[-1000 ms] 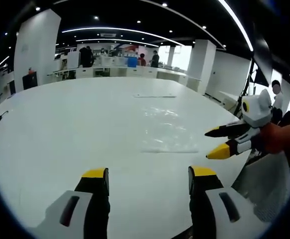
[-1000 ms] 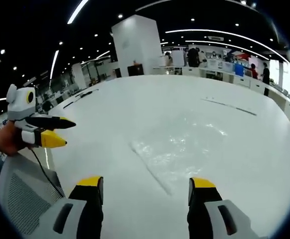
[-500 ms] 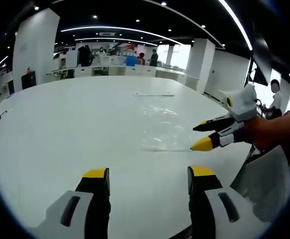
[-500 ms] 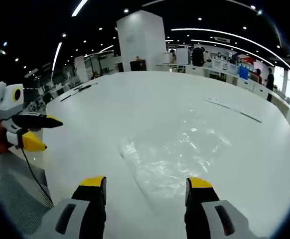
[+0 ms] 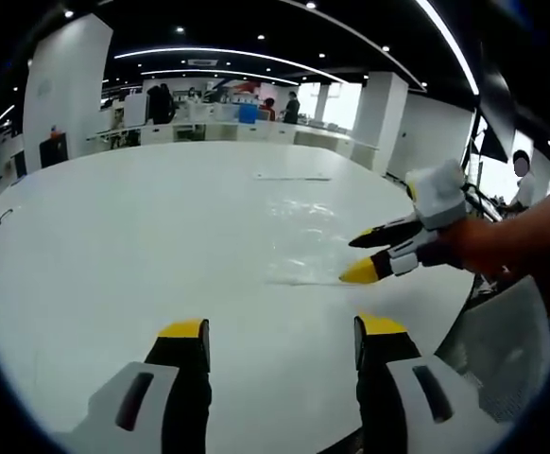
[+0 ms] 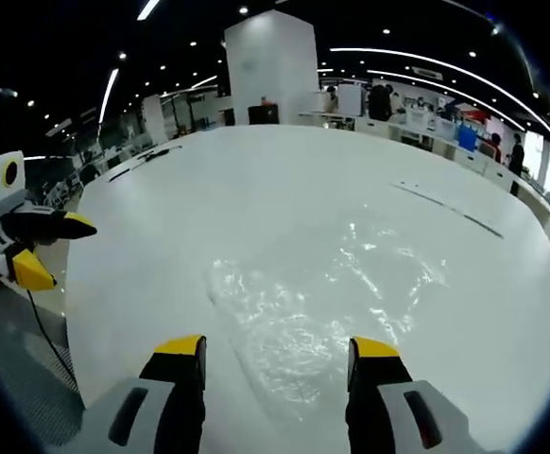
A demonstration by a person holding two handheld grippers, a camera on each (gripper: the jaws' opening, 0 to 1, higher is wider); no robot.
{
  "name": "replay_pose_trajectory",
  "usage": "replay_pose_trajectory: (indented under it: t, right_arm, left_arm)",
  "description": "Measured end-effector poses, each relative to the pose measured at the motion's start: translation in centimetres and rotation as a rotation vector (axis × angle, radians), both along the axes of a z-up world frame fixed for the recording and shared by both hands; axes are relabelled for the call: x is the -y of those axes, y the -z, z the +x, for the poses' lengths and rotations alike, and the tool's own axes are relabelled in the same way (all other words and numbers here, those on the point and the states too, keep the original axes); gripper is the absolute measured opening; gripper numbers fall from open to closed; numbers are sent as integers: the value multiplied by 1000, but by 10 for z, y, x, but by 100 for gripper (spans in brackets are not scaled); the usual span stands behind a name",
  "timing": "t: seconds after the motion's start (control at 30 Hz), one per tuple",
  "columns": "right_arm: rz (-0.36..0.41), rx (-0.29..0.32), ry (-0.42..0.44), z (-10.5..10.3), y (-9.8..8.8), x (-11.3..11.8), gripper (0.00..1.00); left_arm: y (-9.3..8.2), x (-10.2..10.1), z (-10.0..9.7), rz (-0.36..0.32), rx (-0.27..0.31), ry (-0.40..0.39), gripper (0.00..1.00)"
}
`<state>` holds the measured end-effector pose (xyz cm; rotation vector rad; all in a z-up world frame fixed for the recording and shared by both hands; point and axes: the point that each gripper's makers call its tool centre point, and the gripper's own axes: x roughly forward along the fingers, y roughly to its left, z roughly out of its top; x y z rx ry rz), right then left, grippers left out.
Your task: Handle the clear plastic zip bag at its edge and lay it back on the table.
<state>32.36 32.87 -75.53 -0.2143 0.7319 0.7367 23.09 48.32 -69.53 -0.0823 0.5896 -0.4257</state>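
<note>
My right gripper [image 6: 273, 348] hangs with jaws wide apart just over the near edge of the clear plastic zip bag [image 6: 327, 293], which lies flat and crinkled on the white table [image 6: 162, 236]. My left gripper [image 5: 280, 331], also spread wide and holding nothing, sits at the table's near side, well left of the bag. I judge the film light, limp and slippery, so I'd pinch the near edge, though glare hides exactly where that edge ends, so I may be slightly off.
</note>
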Motion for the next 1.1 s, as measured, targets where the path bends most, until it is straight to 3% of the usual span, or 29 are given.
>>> replay_pose_trajectory:
  t: [0.4,0.53,1.1]
  right_arm:
    - [-99,30,-10,9,20,1,62]
    - [-123,-13,-35,3,33,2,59]
    - [-91,7,-28,3,22,5,49]
  left_arm:
    - [0,1,-1,2,-4,-5,61]
    - [0,2,-1,8,-3,5,61]
    - [3,2,-1,6,-9,12,60]
